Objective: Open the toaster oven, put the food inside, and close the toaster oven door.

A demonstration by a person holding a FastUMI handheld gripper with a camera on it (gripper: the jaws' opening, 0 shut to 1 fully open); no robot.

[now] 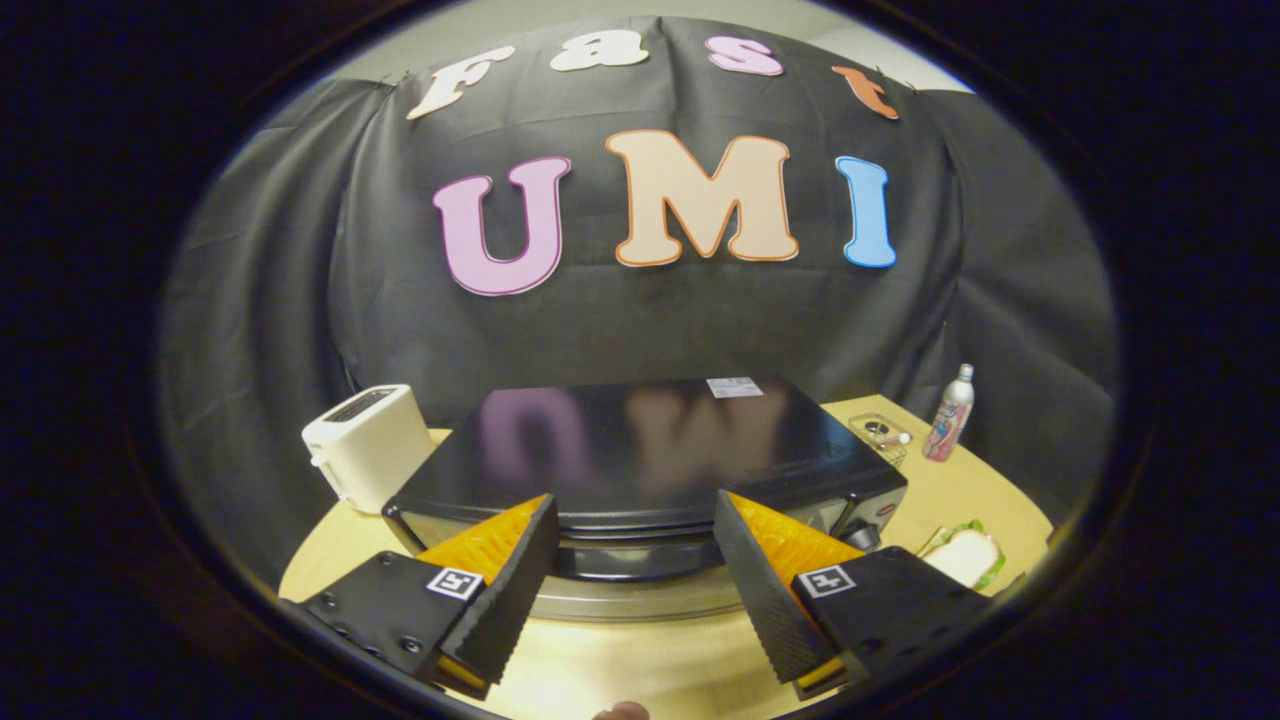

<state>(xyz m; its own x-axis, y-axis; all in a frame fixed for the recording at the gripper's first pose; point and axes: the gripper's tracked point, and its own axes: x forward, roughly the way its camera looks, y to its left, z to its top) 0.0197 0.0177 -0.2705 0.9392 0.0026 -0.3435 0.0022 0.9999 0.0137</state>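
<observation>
The black toaster oven [640, 440] stands on the round wooden table [650, 670], seen from above its front. Its dark door handle [632, 562] runs along the front edge, over a silvery strip of the door [640, 603]. My gripper [635, 498] is open, its two fingers set wide apart on either side of the handle's middle, tips reaching to the oven's top front edge. Nothing is pressed between the fingers. The food, a sandwich [965, 556] of white bread with green leaves, lies on the table to the right of the oven, beyond my right finger.
A white pop-up toaster [365, 445] stands close to the oven's left side. Behind the oven on the right are a small clear container [882, 434] and a slim bottle [950, 400]. The black cloth wall hangs right behind the table.
</observation>
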